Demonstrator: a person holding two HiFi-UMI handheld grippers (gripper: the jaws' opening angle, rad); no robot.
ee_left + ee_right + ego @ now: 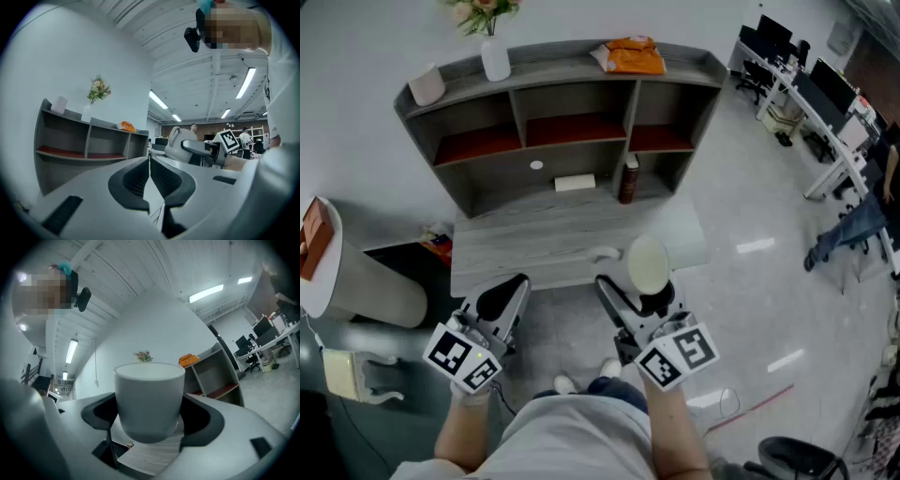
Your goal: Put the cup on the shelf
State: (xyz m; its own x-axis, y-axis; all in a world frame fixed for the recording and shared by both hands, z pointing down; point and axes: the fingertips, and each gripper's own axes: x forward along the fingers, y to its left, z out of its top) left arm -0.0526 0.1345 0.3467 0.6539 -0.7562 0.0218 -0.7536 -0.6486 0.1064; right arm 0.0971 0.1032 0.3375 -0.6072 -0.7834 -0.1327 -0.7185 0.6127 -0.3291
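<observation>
this is a large open-plan office. rows of white desks [825, 141] carry dark monitors [832, 86], with black office chairs [750, 77] pulled up to them, and another chair [797, 457] stands on the glossy pale floor [750, 281]. long strip lights [247, 83] run across a high white ceiling, and people [244, 140] stand among the far desks. a grey shelf unit [548, 64] against the white wall holds a vase of flowers [494, 52].
</observation>
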